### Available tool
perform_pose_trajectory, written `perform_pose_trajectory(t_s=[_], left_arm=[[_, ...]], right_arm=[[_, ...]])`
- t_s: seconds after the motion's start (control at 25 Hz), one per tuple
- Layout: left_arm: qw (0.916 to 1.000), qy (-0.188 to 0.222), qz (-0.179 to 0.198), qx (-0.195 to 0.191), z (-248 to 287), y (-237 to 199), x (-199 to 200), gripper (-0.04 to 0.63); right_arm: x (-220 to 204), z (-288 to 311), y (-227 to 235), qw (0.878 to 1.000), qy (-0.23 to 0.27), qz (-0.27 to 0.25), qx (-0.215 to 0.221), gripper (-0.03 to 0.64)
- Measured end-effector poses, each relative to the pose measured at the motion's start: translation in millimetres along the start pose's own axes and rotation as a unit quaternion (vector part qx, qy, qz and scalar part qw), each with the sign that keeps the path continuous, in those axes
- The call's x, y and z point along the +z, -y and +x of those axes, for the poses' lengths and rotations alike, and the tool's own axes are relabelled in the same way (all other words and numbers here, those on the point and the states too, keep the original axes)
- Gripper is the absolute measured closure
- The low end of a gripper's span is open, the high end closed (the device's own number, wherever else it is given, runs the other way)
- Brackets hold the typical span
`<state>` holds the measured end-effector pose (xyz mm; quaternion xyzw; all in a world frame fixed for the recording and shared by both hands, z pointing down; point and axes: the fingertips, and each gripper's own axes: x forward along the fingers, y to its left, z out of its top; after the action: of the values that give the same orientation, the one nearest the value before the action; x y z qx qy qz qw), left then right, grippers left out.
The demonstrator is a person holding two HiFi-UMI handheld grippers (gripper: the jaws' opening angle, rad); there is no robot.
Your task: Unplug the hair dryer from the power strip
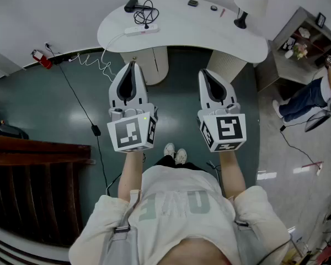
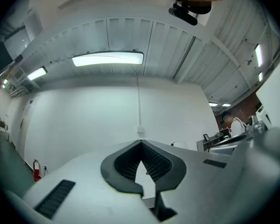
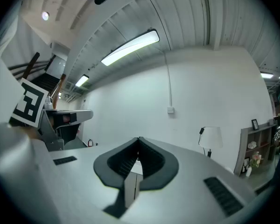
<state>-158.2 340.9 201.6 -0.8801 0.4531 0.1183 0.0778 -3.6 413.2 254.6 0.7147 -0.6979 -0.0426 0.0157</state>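
**A:** Where's the hair dryer?

**B:** The black hair dryer (image 1: 131, 5) lies at the far left end of the curved white bench (image 1: 209, 35), well ahead of both claws. Its dark cord (image 1: 146, 12) sits in a loose tangle just beside it and reaches toward the white power strip (image 1: 142, 30), which lies near the bench's front edge.

**A:** Is the plug in the strip?

**B:** That spot is too small to tell. A white cable (image 1: 96, 64) drops from the strip's left end toward the floor (image 1: 55, 104) by the wall.

**A:** And the claws?

**B:** The left claw (image 1: 133, 65) is pressed together, tips meeting, with nothing between them. The right claw (image 1: 203, 72) is the same, jaws together and empty. Both are held out side by side over the dark green floor, short of the bench and well apart from the dryer and strip. The left one points roughly toward the strip.

**A:** What do their own views show?

**B:** Mostly white wall and long ceiling lights beyond the closed tips. The right gripper view also catches the white-shaded lamp (image 1: 249, 1) that stands at the bench's right end.

**A:** Anything else around?

**B:** A red fire extinguisher (image 1: 42, 59) stands against the wall at the left. A person (image 1: 311, 95) stands near a shelf unit (image 1: 306, 35) at the right.
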Motion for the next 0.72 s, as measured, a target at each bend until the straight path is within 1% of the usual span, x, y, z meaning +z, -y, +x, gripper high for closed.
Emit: perform_pose_trajectory(t_s=[0.12,0.36,0.48,0.64,0.72], left_arm=[[1.0,-0.001,-0.001,-0.003,2.7,-4.4,1.3,0.581],[1.0,0.001,-0.002,-0.004,11.3,-16.6,1.1,0.581],[1.0,0.002,-0.003,-0.002,16.3,-28.0,-1.6,0.581],[0.9999,0.001,-0.014,-0.005,26.0,-45.8,-9.6,0.581],[0.9998,0.004,-0.016,-0.006,34.3,-56.1,-12.7,0.581]], right_arm=[[1.1,2.2,-2.0,1.0,-0.002,0.001,-0.002,0.597],[-2.1,16.0,-3.7,1.0,-0.006,0.02,-0.003,0.597],[-4.2,27.8,-10.2,1.0,-0.007,0.029,0.007,0.597],[-2.6,46.2,-16.7,0.997,0.009,0.073,0.032,0.597],[-1.9,57.9,-15.8,0.995,0.017,0.092,0.035,0.596]])
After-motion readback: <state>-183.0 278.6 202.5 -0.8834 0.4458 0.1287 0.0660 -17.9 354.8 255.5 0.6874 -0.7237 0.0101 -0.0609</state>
